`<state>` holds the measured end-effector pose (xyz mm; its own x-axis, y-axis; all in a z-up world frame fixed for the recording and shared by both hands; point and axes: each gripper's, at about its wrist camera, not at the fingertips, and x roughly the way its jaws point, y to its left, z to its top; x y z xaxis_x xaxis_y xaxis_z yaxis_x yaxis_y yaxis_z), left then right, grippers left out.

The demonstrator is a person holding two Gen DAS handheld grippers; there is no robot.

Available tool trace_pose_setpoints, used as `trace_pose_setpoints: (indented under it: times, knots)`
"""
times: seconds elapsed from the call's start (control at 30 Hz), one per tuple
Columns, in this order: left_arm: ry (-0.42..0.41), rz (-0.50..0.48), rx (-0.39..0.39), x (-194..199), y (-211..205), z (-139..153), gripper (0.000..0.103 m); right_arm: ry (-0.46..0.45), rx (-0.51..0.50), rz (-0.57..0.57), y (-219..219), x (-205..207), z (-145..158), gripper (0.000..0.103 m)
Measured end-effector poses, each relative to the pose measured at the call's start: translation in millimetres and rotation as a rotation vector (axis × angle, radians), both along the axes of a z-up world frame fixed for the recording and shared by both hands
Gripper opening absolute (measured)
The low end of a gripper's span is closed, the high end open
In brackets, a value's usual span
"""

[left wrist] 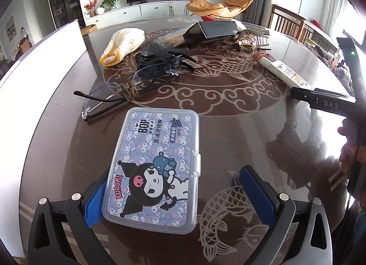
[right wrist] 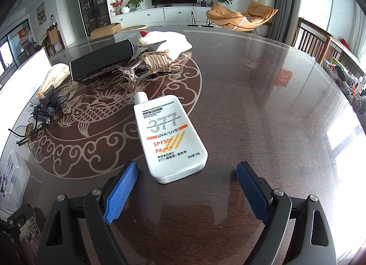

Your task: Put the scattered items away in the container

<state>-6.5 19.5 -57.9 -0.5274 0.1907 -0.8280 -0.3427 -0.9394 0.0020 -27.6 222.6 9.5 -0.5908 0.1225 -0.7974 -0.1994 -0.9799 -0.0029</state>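
- Hovering low over the dark glass table (left wrist: pixel 228 132), the left gripper (left wrist: pixel 180 194) stands wide open around a flat plastic box (left wrist: pixel 153 171) with a cartoon lid; the box lies near its left pad, neither pad pressing on it.
- The right gripper (right wrist: pixel 186 192) is also open and holds nothing; a white sunscreen bottle (right wrist: pixel 170 139) lies flat just beyond its fingertips, cap pointing far.
- The box looks light, stiff and smooth, so it may slide on the glass; taking it across its two long edges seems safest.
- The bottle looks light and slightly squeezable; its flat body offers a good hold across the narrow sides near the bottom end.
- Farther off lie glasses (left wrist: pixel 109 96), fragile and thin, a soft knitted pouch (left wrist: pixel 124 44), a black carton (left wrist: pixel 212 30) and hair clips (right wrist: pixel 148 61).
- A white container wall (left wrist: pixel 45 59) stands at the left.
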Motion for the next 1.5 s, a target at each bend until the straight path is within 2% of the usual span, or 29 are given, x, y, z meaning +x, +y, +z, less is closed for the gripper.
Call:
trace_pose_setpoints:
  times: [0.37, 1.5]
  knots:
    - [-0.07, 0.02, -0.023, -20, 21, 0, 0.103, 0.0, 0.0, 0.0, 0, 0, 0, 0.089]
    - [-0.002, 0.037, 0.003, -9, 19, -2, 0.103, 0.0, 0.0, 0.0, -1, 0, 0, 0.089]
